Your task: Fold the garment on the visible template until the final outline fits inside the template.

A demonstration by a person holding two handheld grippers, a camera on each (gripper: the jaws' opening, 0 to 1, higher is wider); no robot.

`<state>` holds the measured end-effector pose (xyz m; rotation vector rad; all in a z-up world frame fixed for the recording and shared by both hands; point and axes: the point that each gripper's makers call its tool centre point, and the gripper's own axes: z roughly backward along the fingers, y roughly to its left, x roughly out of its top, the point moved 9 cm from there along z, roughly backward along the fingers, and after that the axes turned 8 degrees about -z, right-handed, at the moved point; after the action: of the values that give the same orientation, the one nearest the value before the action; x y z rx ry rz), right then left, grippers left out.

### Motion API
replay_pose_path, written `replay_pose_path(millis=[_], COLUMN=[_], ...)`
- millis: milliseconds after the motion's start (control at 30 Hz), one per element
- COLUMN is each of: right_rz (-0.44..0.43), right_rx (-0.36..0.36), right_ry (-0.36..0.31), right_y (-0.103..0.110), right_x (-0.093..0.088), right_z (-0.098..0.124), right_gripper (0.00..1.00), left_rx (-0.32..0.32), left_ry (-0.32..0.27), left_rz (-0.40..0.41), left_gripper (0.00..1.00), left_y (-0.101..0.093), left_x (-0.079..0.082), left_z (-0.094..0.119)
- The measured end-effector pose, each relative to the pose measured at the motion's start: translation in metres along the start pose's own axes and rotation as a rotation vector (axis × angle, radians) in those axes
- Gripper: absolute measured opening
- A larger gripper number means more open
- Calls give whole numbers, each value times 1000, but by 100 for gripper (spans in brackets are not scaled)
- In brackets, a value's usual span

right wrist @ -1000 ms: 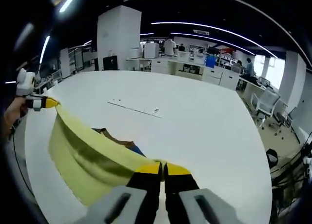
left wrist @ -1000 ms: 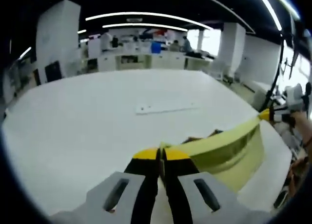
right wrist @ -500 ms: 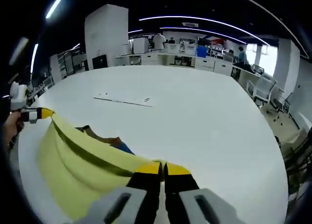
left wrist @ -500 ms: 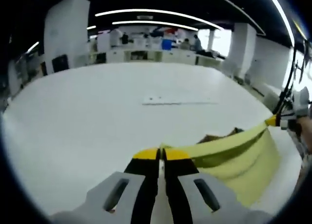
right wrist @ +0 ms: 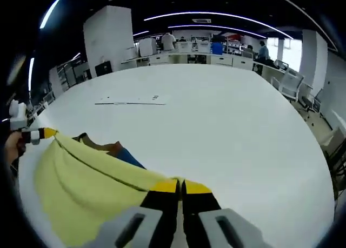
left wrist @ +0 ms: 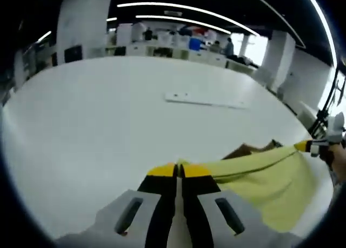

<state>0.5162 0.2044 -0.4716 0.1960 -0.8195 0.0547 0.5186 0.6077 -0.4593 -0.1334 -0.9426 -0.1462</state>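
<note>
A pale yellow garment hangs stretched between my two grippers above a large white table. My left gripper is shut on one corner of its top edge, and the far corner runs right to my right gripper. In the right gripper view my right gripper is shut on the garment, whose edge runs left to my left gripper, held by a hand. Brown and blue cloth lies on the table behind the garment.
A thin white strip with small marks lies flat on the table farther out, also in the right gripper view as the strip. Desks, pillars and people stand beyond the table's far edge. Office chairs stand past the table's right edge.
Both views tilted down toward the table. The garment sank lower and sags less deeply, its lower part spreading flatter. Both grippers stay shut on its corners.
</note>
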Motion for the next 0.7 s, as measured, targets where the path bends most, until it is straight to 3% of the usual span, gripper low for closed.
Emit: replay_pose_path(millis=[433, 533, 600, 700], right_rz=[-39, 91, 142, 148], right_rx=[26, 5, 33, 63], right_ry=[5, -21, -37, -32], right_y=[-2, -4, -1, 0], right_x=[2, 8, 11, 11], right_z=[-2, 3, 6, 10], right_gripper=[0, 10, 16, 22], left_rx=[-12, -52, -85, -128], left_ry=[13, -3, -43, -78], left_rz=[-43, -67, -103, -159], left_gripper=[0, 2, 8, 25], left_y=[-4, -2, 0, 2], left_x=[-9, -8, -4, 1], left_z=[-3, -1, 3, 9])
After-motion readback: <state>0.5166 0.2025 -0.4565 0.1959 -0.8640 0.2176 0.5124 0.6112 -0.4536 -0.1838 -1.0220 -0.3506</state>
